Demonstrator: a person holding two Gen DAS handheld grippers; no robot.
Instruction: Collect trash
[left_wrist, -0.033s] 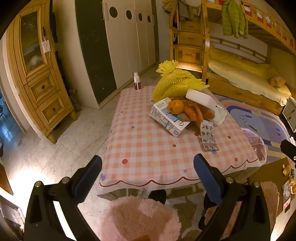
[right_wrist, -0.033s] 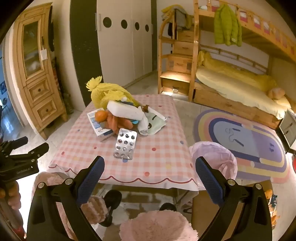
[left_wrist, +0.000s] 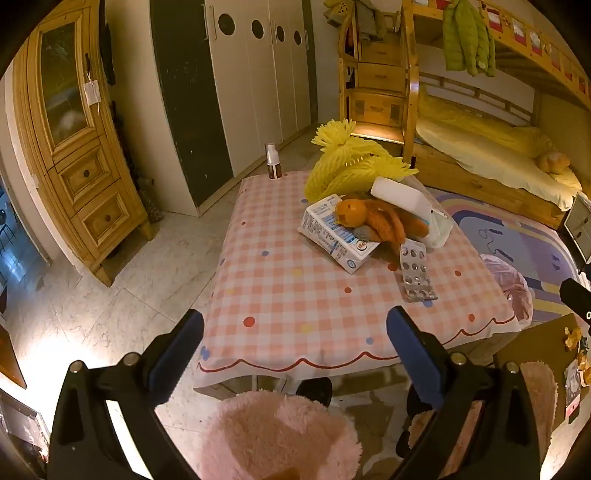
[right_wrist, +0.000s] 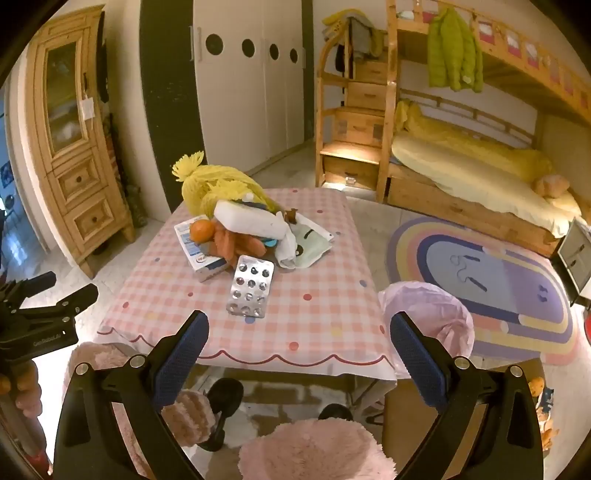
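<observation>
Left gripper (left_wrist: 295, 354) gapes wide, holding nothing, short of the checked table (left_wrist: 295, 295); right gripper (right_wrist: 299, 354) equally wide and empty, facing the blister pack (right_wrist: 251, 290).

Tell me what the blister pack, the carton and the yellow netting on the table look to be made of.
Blister pack: silvery foil backing, shiny, with rows of round pockets, probably plastic.
Carton: printed coated card, folded into a box with sharp edges and a smooth, slightly glossy face.
Yellow netting: looks like soft foam mesh, matt, with an open lattice and frayed ends; foam or plastic cannot be settled.
</observation>
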